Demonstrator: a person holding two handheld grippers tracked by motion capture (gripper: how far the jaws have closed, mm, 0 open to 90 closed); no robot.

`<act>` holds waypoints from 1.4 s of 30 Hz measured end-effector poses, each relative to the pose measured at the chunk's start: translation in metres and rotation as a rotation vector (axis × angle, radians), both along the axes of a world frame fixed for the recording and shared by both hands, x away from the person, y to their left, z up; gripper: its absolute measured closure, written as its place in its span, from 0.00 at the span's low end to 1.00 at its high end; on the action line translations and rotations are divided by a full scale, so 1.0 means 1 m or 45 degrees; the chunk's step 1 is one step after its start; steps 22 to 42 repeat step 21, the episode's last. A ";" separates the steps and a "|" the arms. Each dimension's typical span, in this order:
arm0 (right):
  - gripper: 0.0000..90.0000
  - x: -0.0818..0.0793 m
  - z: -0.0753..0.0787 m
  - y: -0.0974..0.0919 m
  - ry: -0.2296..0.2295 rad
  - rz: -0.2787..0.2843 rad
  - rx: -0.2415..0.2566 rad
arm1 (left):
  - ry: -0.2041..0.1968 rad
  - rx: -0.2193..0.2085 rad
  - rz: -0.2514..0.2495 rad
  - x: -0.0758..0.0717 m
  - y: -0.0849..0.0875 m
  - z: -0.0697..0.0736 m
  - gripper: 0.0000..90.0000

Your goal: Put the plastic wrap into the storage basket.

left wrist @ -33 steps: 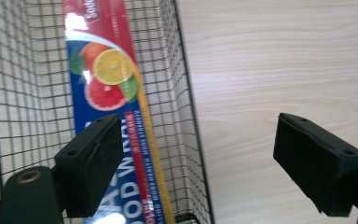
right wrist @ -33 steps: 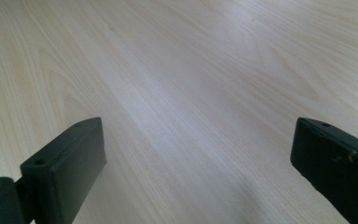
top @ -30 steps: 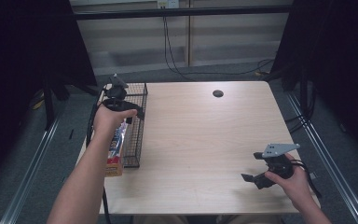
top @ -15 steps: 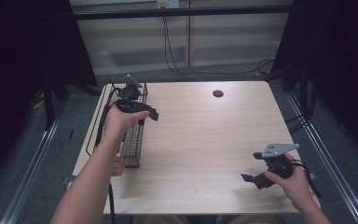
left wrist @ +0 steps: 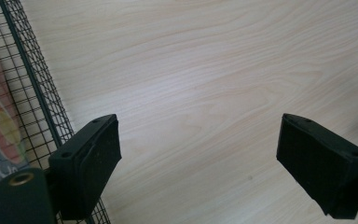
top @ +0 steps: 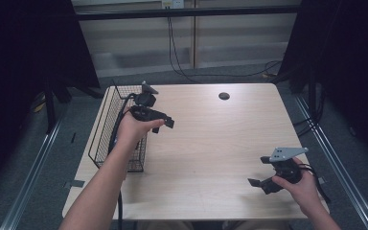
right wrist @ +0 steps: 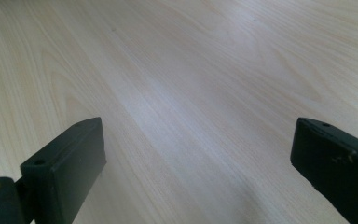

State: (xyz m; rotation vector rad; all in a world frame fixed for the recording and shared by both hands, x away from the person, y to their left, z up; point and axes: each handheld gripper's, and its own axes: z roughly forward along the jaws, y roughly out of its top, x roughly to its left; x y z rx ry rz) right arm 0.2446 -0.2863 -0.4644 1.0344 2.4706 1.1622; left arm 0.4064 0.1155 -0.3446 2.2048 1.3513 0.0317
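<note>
A black wire basket (top: 100, 139) stands along the table's left edge. My left gripper (top: 167, 123) hovers just to its right, over bare wood. Its jaws have just been opening and stand open with nothing between them. In the left gripper view the left gripper (left wrist: 200, 135) looks down on the tabletop, with the basket's mesh (left wrist: 32, 93) at the left and a colourful printed packet (left wrist: 0, 135) lying inside it. My right gripper (top: 256, 184) rests low near the table's front right corner. The right gripper (right wrist: 198, 140) is open over bare wood.
The light wooden table (top: 211, 143) has a small black round disc (top: 224, 96) near its far edge. Cables hang behind the table, and dark curtains stand at both sides. My left forearm crosses the basket's near end.
My left hand has moved right, from above the basket to over the table beside it. The right hand has kept still.
</note>
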 end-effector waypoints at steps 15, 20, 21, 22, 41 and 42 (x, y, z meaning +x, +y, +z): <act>0.03 0.000 0.000 0.000 0.002 0.001 -0.003 | -0.002 -0.019 -0.063 -0.009 -0.014 -0.013 0.15; 0.03 -0.001 0.000 0.001 -0.002 0.004 -0.006 | -0.015 0.013 -0.095 -0.014 -0.021 -0.019 0.14; 0.03 -0.001 0.000 0.001 -0.002 0.004 -0.006 | -0.011 -0.001 -0.119 -0.015 -0.022 -0.020 0.14; 0.03 -0.001 0.000 0.001 -0.002 0.004 -0.006 | -0.011 -0.001 -0.119 -0.015 -0.022 -0.020 0.14; 0.03 -0.001 0.000 0.001 -0.002 0.004 -0.006 | -0.011 -0.001 -0.119 -0.015 -0.022 -0.020 0.14; 0.03 -0.001 0.000 0.001 -0.002 0.004 -0.006 | -0.011 -0.001 -0.119 -0.015 -0.022 -0.020 0.14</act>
